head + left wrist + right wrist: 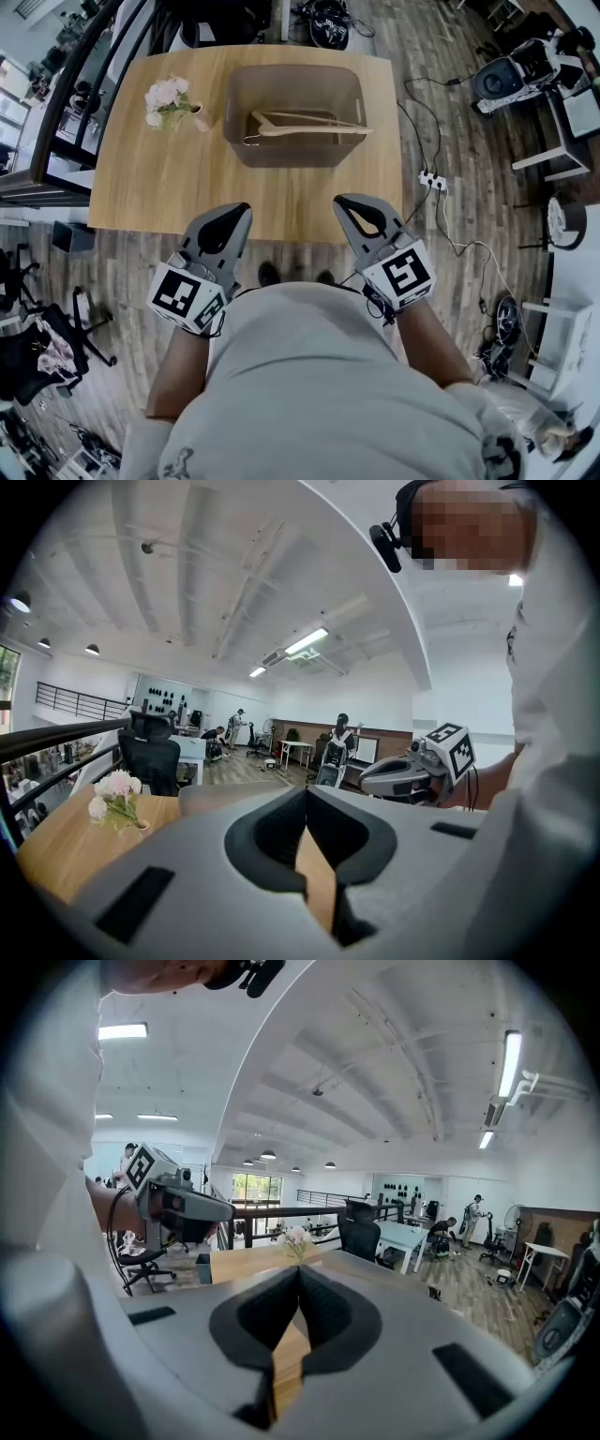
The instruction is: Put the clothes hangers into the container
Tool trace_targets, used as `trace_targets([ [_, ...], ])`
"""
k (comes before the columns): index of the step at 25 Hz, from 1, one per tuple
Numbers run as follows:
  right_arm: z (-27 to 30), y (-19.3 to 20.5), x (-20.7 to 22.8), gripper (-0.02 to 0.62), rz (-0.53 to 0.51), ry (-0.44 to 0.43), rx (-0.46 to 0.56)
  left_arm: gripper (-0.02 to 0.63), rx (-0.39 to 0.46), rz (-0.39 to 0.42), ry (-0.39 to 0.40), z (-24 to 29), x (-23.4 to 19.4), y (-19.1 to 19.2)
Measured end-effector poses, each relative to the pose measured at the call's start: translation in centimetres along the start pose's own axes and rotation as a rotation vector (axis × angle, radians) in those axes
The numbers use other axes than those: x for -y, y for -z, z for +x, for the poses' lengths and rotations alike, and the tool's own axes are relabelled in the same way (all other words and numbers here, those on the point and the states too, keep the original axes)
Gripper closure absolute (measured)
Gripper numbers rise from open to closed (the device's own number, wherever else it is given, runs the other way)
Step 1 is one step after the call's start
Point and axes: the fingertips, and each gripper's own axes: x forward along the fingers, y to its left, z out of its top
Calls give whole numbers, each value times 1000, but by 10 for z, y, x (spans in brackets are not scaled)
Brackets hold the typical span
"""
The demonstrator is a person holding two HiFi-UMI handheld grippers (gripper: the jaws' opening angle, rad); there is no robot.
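Container (pixel 292 155) at the far middle of the surface (pixel 169 192), hangers (pixel 300 124) inside it
Flowers (pixel 169 101) stand on the surface just left of the container. The left tongs (pixel 236 210) and right tongs (pixel 349 201) are side by side over the near edge, well apart from the container.

No legible text, numbers or brands in any view. Only markings: black-white square code patterns on left gripper (pixel 239 208) cube (pixel 187 298) and right gripper (pixel 342 200) cube (pixel 400 274), no letters. Small print on shirt (pixel 319 375) hem unreadable.
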Motion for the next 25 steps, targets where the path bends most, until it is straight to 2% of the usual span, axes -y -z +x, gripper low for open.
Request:
trace_targets([
  [8,-55,24,20,589,-4,-88,21,600,-6,-13,-65,29,66,10],
  [18,-97,51,7,589,14,-208,48,600,-46,-32,-153,24,125,33],
  [21,-106,59,-3,589,3,-225,41,600,-51,-22,-154,18,137,36],
  [25,-117,62,-17,589,12,-207,37,600,-50,-7,-139,1,146,39],
])
